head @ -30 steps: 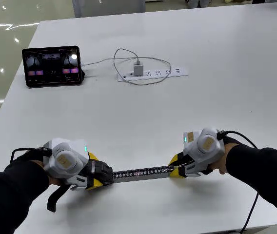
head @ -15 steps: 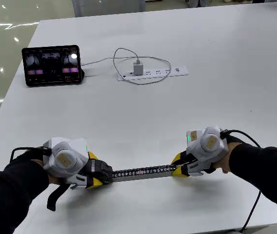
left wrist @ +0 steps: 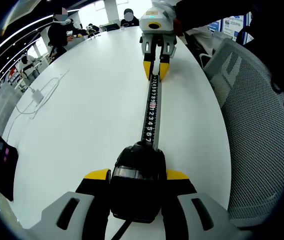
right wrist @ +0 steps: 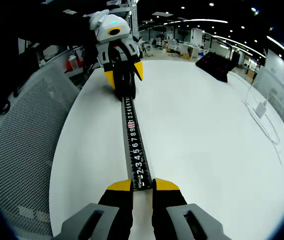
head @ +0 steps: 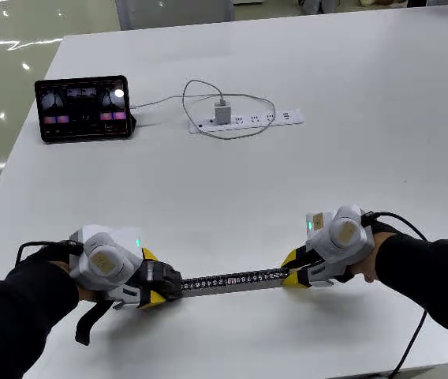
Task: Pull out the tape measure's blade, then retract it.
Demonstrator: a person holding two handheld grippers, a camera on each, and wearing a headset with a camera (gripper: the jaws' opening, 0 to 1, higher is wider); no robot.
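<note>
A black tape measure case (left wrist: pixel 138 180) sits low over the white table near its front edge, and my left gripper (head: pixel 154 283) is shut on it (head: pixel 165 278). Its dark blade (head: pixel 232 279) with white numbers runs rightward to my right gripper (head: pixel 291 268), whose yellow-tipped jaws are shut on the blade's end (right wrist: pixel 141 184). In the left gripper view the blade (left wrist: pixel 151 112) stretches away to the right gripper (left wrist: pixel 155 71). Seen from the right gripper view, the blade (right wrist: pixel 133 147) leads to the left gripper (right wrist: pixel 123 75) holding the case.
A black tablet (head: pixel 84 106) stands at the back left of the table (head: pixel 350 126). A white power strip (head: pixel 248 120) with a charger and looped cable lies behind the middle. A mesh chair (left wrist: pixel 262 125) is beside the table's front edge. People sit far off in the room.
My right gripper has moved a little to the right with the blade's end, and more of the blade shows. The left gripper and the case have stayed put.
</note>
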